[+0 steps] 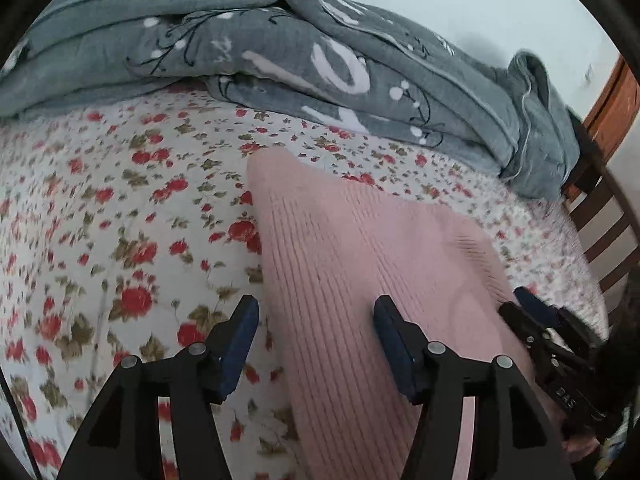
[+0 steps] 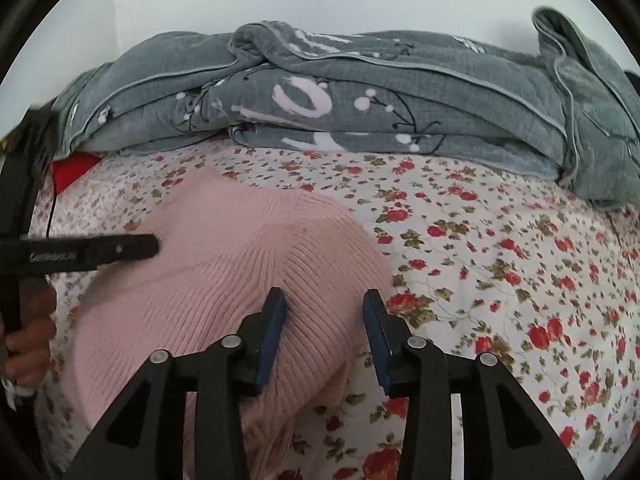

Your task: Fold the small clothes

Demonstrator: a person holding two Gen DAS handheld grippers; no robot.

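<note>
A pink ribbed knit garment (image 1: 360, 256) lies on the flowered bed sheet (image 1: 120, 220); it also shows in the right wrist view (image 2: 224, 280). My left gripper (image 1: 316, 320) is open, its jaws straddling the garment's left edge, holding nothing. My right gripper (image 2: 324, 312) is open over the garment's right edge, empty. The right gripper shows at the right of the left wrist view (image 1: 536, 312). The left gripper reaches in from the left of the right wrist view (image 2: 120, 248), a hand holding it.
A grey folded quilt (image 1: 320, 68) with white print lies along the back of the bed, also in the right wrist view (image 2: 360, 104). A wooden bed rail (image 1: 608, 216) stands at the right. A red item (image 2: 74, 168) peeks out under the quilt's left end.
</note>
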